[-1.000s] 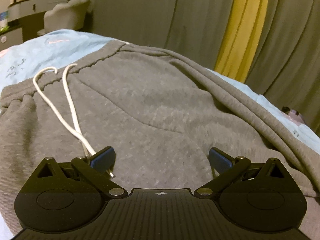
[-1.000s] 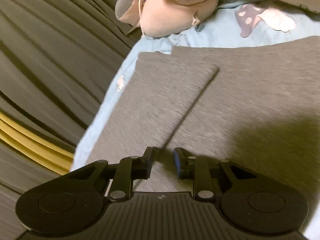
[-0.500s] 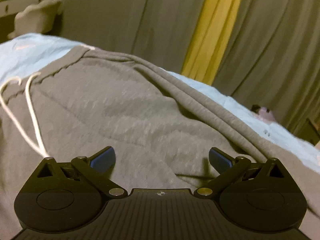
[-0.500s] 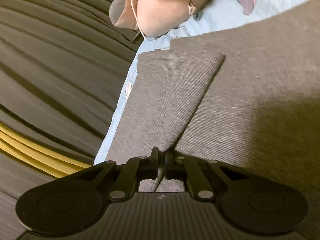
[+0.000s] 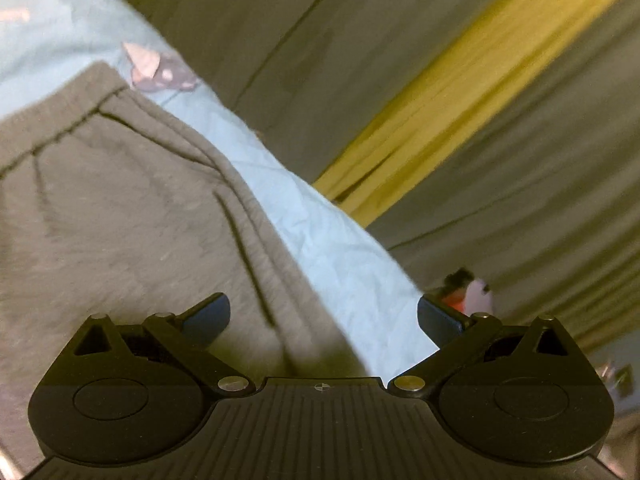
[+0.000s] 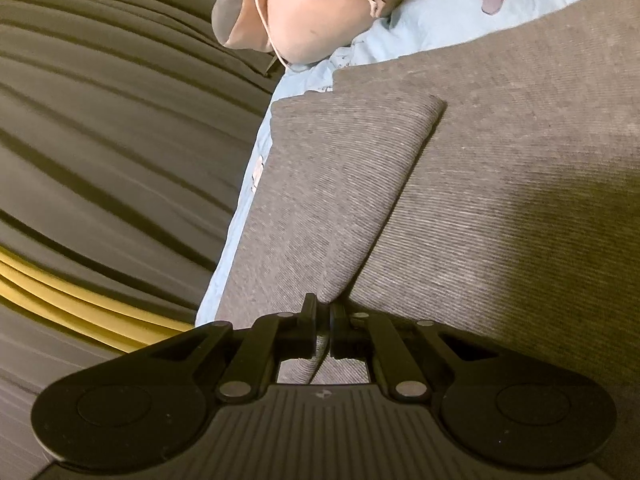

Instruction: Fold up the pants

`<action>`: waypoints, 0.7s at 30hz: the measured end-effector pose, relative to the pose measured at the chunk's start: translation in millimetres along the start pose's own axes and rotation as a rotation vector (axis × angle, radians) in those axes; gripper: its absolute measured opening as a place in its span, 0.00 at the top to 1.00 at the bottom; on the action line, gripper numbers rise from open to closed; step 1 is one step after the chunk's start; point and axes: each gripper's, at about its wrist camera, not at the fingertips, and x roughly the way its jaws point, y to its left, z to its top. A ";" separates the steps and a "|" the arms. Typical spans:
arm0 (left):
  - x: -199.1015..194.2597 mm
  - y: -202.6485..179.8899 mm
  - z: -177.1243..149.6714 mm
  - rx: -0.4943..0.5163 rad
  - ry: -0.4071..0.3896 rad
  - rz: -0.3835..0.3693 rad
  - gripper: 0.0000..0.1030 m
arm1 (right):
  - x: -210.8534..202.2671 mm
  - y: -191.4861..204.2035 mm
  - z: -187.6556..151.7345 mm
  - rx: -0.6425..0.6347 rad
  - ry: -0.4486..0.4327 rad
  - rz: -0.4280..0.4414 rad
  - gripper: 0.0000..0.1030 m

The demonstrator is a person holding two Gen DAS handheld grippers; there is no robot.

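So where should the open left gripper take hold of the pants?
Judging by its pose, the left gripper should pinch the pants at their side edge beside the blue sheet, coming in from the sheet side: that edge lies exposed with folds to pinch.

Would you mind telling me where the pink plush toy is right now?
In the right wrist view, the pink plush toy lies at top centre on the blue sheet, just beyond the grey pants, beside the curtain.
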 end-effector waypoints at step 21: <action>60.3 -5.7 5.4 0.103 0.157 0.166 0.88 | -7.0 2.2 -6.1 -0.005 -0.010 -0.010 0.96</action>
